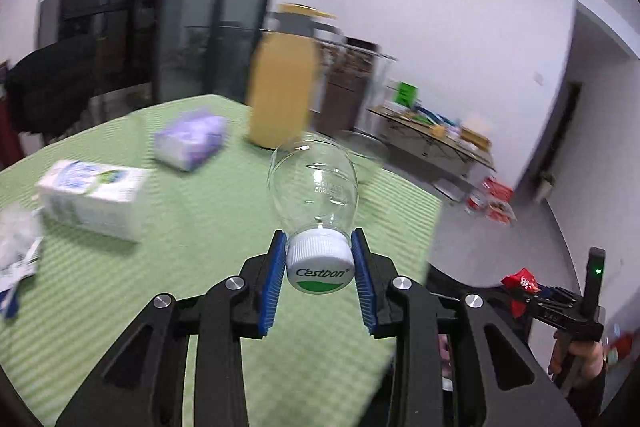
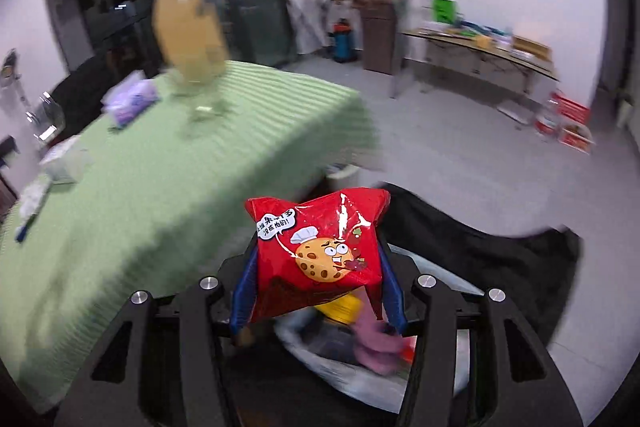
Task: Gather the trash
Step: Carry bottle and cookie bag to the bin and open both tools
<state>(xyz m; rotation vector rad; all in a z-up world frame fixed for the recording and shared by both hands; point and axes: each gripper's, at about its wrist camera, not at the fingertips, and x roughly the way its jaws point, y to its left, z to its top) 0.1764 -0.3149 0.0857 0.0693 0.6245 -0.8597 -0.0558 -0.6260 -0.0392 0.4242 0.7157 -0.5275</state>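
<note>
Green-clothed table (image 1: pixel 224 235): carries an orange-filled jug (image 1: pixel 280 83) at its far edge, with a tissue pack (image 1: pixel 92 195) towards the left edge. Empty clear bottle (image 1: pixel 314 183): light, slick, probably crushable; left gripper (image 1: pixel 320 267) clamped on its white cap, the firmest hold. Red snack bag (image 2: pixel 320 255): soft, crinkly; right gripper (image 2: pixel 316 287) clamped across it, above the open trash bag (image 2: pixel 360 367) beside the table.

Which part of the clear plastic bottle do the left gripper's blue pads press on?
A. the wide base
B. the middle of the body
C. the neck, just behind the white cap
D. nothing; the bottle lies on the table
C: the left gripper clamps the clear plastic bottle at its neck behind the white cap.
</note>
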